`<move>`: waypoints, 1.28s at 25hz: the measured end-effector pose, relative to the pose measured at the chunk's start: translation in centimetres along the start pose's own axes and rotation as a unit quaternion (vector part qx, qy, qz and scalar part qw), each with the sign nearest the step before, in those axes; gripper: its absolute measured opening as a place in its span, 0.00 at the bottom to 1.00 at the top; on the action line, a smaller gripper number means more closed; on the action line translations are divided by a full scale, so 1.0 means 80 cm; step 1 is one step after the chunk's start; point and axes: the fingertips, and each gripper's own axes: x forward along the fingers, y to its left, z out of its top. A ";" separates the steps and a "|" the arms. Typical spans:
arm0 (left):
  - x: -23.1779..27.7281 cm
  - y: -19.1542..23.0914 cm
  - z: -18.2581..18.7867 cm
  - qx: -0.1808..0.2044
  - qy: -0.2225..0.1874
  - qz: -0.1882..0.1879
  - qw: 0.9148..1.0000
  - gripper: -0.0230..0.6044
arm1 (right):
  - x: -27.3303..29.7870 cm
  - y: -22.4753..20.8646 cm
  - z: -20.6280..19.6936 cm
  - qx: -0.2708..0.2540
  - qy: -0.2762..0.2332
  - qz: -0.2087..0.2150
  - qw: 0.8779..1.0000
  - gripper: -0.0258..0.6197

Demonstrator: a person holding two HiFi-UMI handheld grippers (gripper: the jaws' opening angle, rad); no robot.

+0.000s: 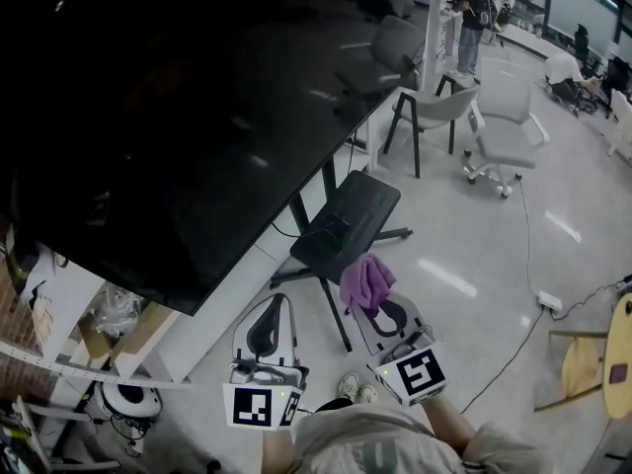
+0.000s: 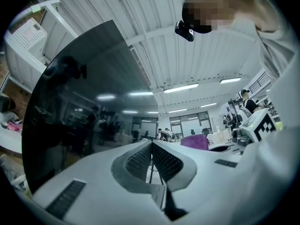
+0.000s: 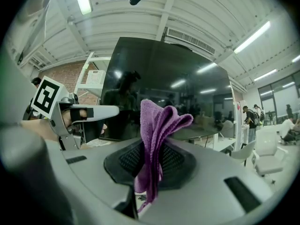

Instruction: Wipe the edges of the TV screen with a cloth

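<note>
A large dark TV screen (image 1: pixel 168 117) on a black stand fills the upper left of the head view; it also shows ahead in the right gripper view as the TV screen (image 3: pixel 173 88) and at the left of the left gripper view as the TV screen (image 2: pixel 79 107). My right gripper (image 1: pixel 379 299) is shut on a purple cloth (image 1: pixel 366 282), which stands bunched above the jaws as the purple cloth (image 3: pixel 157 135). My left gripper (image 1: pixel 271 316) is shut with nothing in it, jaws pressed together. Both grippers hang below the screen's lower right corner, apart from it.
The stand's black base plate (image 1: pixel 348 223) and legs lie just beyond the grippers. White and grey chairs (image 1: pixel 504 126) stand at the upper right. A white shelf unit (image 1: pixel 69 363) with clutter is at the lower left. A cable and power strip (image 1: pixel 549 302) cross the floor on the right.
</note>
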 end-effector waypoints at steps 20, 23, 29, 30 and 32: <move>-0.128 0.129 -0.014 0.013 0.025 0.203 0.979 0.06 | 0.112 0.187 -0.004 -0.036 0.017 0.232 0.972 0.14; -0.177 0.147 -0.024 0.004 0.036 0.264 0.964 0.06 | 0.130 0.236 -0.029 -0.049 0.034 0.276 0.959 0.14; -0.245 0.169 -0.051 -0.014 0.058 0.334 0.941 0.06 | 0.173 0.286 -0.087 -0.050 0.069 0.297 0.951 0.14; -0.252 0.172 -0.057 -0.016 0.062 0.341 0.938 0.06 | 0.179 0.293 -0.096 -0.050 0.078 0.301 0.949 0.14; -0.265 0.178 -0.067 -0.021 0.070 0.351 0.934 0.06 | 0.185 0.310 -0.109 -0.054 0.092 0.315 0.943 0.14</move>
